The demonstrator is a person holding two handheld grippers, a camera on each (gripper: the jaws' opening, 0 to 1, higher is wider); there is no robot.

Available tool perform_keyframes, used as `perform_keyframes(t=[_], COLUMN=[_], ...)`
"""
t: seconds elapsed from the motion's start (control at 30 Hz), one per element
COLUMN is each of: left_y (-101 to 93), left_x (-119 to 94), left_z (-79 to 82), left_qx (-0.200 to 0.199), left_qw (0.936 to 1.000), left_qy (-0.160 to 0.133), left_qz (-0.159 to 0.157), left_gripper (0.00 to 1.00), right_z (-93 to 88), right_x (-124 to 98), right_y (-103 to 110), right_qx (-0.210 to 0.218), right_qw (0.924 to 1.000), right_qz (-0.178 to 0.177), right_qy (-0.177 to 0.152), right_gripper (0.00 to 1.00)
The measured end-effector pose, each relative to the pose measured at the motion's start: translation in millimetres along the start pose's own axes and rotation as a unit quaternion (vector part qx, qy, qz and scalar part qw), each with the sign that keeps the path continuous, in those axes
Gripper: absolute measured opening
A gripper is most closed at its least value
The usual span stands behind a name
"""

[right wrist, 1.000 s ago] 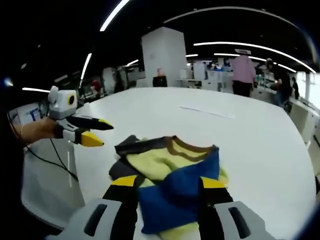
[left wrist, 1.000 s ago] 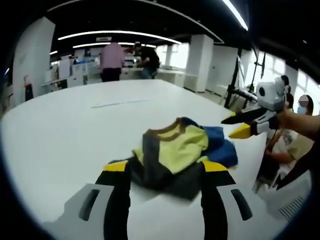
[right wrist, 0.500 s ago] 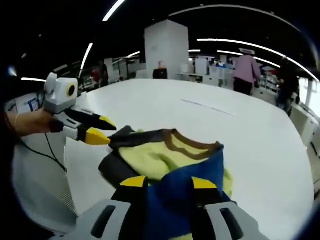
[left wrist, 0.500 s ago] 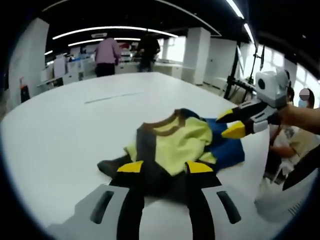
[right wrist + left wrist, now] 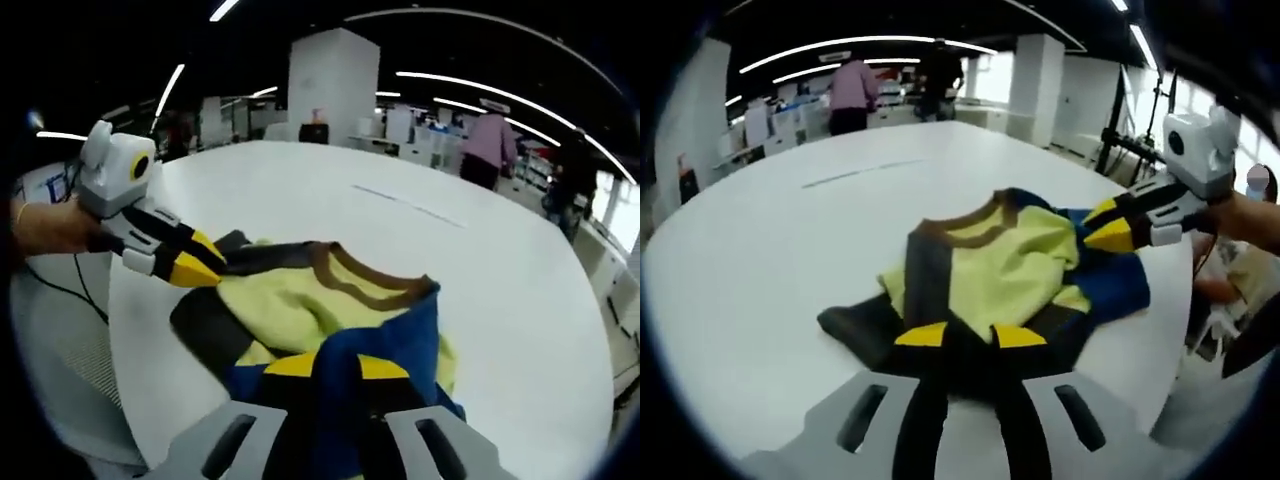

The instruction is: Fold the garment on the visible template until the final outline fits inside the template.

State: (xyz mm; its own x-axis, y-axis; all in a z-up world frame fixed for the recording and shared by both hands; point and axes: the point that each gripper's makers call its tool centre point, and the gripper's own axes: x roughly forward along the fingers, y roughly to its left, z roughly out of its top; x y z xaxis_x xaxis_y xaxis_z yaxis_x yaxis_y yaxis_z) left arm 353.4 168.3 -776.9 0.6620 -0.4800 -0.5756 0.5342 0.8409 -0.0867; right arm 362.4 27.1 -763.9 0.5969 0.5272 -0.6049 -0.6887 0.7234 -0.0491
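Two tongs worked one garment (image 5: 990, 270) on the white tabletop (image 5: 770, 250). It was a small sweater in yellow, charcoal and blue with a brown collar, lying crumpled and part folded near my edge of the tabletop.

In the left gripper view, my left tongs (image 5: 962, 336) had their yellow tips drawn close together on the charcoal hem, so I read them as pinching the cloth. The right tongs (image 5: 1108, 226) came in from the right with tips nearly together at the blue part; I could not tell whether they gripped it.

In the right gripper view, my right tongs (image 5: 332, 367) stood narrow with blue cloth bunched between the tips, apparently clamped on it.

Beyond the collar the tabletop ran wide and bare toward a thin line (image 5: 865, 172). The collar pointed away from me, so the sweater's long axis ran from my edge toward the far side.
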Motion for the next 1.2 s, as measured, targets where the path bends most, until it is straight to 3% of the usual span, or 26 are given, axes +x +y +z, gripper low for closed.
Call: perform_keyframes(t=[0.27, 0.63, 0.83, 1.2], left_y=[5.7, 6.5, 5.8, 11.4], left_x=[3, -1, -7, -24], left_z=[-6.1, -4.7, 1.3, 28.3], left_qx=[-0.004, -0.001, 0.008, -0.006], left_qw=[0.9999, 0.9998, 0.9998, 0.9994], left_qy=[0.01, 0.008, 0.002, -0.031], left_qz=[0.012, 0.018, 0.017, 0.015], left_gripper=[0.02, 0.0, 0.0, 0.0], right_z=[0.3, 4.4, 10.2, 32.2], right_x=[-1, -10, -16, -33], right_y=[0, 0, 0, -15], right_qx=[-0.003, 0.014, 0.017, 0.042], right_qw=[1.0, 0.9998, 0.9998, 0.9983], right_qz=[-0.004, -0.007, -0.004, -0.013], right_qy=[-0.002, -0.01, -0.013, -0.039], right_gripper=[0.03, 0.0, 0.0, 0.0])
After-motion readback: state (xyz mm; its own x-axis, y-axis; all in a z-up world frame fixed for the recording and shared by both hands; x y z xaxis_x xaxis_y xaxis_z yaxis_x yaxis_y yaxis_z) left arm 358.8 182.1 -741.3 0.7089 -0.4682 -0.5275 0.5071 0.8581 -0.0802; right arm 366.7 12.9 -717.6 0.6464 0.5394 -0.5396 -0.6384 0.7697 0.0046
